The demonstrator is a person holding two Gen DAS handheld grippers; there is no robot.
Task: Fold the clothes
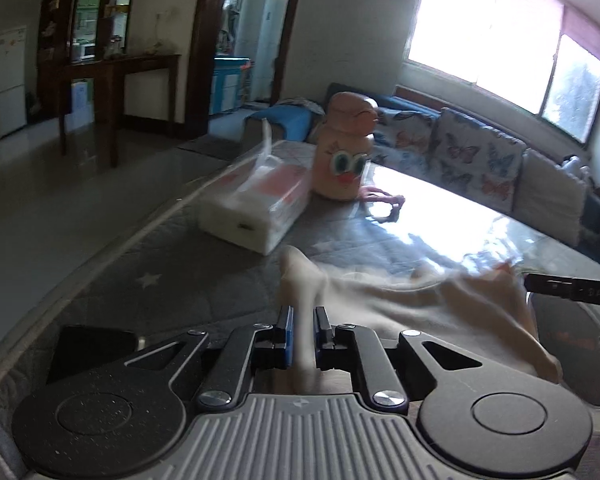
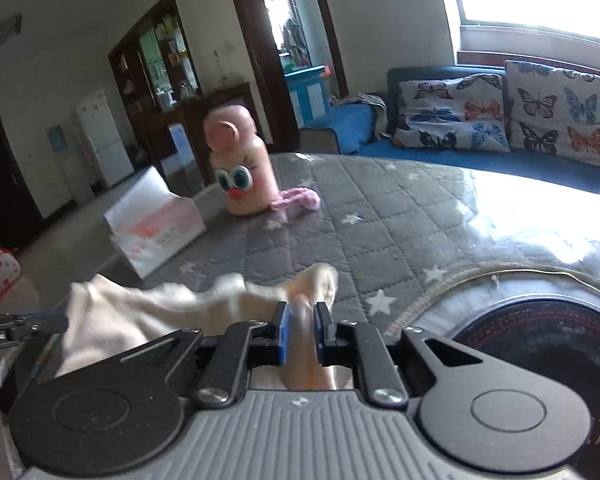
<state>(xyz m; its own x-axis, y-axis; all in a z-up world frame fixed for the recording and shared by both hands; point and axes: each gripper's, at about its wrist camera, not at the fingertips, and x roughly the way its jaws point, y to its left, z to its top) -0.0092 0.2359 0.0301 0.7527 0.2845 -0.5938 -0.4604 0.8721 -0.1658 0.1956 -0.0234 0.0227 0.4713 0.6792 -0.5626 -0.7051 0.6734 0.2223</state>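
A cream cloth garment (image 1: 440, 304) hangs stretched between my two grippers above the grey quilted table cover (image 1: 204, 280). My left gripper (image 1: 303, 320) is shut on one edge of the garment, which bunches up between its blue-padded fingers. My right gripper (image 2: 300, 320) is shut on the other edge of the garment (image 2: 140, 312). The right gripper's tip shows at the right edge of the left wrist view (image 1: 572, 290). The left gripper's tip shows at the left edge of the right wrist view (image 2: 20, 326).
A tissue pack (image 1: 256, 204) and a peach toy bottle with cartoon eyes (image 1: 344, 152) stand at the far end of the table, with a pink cord (image 2: 296, 200) beside the bottle. A round dark disc (image 2: 540, 344) lies under the glass near my right gripper. A sofa with butterfly cushions (image 2: 500, 112) stands beyond.
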